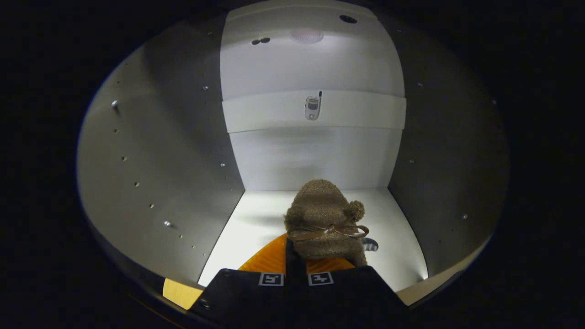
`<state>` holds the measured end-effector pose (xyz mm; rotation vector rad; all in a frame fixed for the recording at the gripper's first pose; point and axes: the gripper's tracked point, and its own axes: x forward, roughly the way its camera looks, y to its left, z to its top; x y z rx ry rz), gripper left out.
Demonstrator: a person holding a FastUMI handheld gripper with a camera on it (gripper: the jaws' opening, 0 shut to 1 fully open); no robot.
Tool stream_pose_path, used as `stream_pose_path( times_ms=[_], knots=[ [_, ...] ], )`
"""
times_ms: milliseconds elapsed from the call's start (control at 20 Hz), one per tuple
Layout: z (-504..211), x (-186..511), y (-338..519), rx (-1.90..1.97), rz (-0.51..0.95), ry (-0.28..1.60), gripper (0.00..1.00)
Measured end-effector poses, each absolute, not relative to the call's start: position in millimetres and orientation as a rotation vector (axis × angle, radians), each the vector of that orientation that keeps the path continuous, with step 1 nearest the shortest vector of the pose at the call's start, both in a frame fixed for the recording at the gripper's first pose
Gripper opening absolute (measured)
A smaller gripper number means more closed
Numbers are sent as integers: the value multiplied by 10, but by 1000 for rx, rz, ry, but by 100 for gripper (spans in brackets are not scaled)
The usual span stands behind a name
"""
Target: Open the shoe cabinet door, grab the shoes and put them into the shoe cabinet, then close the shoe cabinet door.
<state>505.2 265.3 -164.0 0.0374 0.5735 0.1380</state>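
Gripper [295,256] fingers pinched tight on fuzzy slipper [325,219], already inside cabinet [160,160]; toe points straight ahead twd back wall, sole just abv shelf floor, so release = down

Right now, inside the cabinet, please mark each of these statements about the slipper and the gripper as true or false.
1. The fuzzy brown slipper is held inside the shoe cabinet. True.
2. The gripper is wide open, holding nothing. False: its fingers are closed on the slipper's near end.
3. A small phone-like device sits on the cabinet's back wall, beyond the slipper. True.
4. The slipper has a pompom and a ribbon bow. True.
5. A second shoe already stands on the cabinet floor. False: none is visible there.
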Motion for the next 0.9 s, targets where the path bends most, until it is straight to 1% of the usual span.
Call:
stream_pose_path(
  times_ms=[150,400,600,700,900],
  knots=[
    [-1781,5226,2679,41,113,605,5],
    [-1967,5239,2752,46,113,658,5],
    [-1999,5180,2761,22,116,670,15],
    [-1945,5155,2745,21,118,660,22],
    [-1797,4952,2791,32,173,644,67]
  ],
)
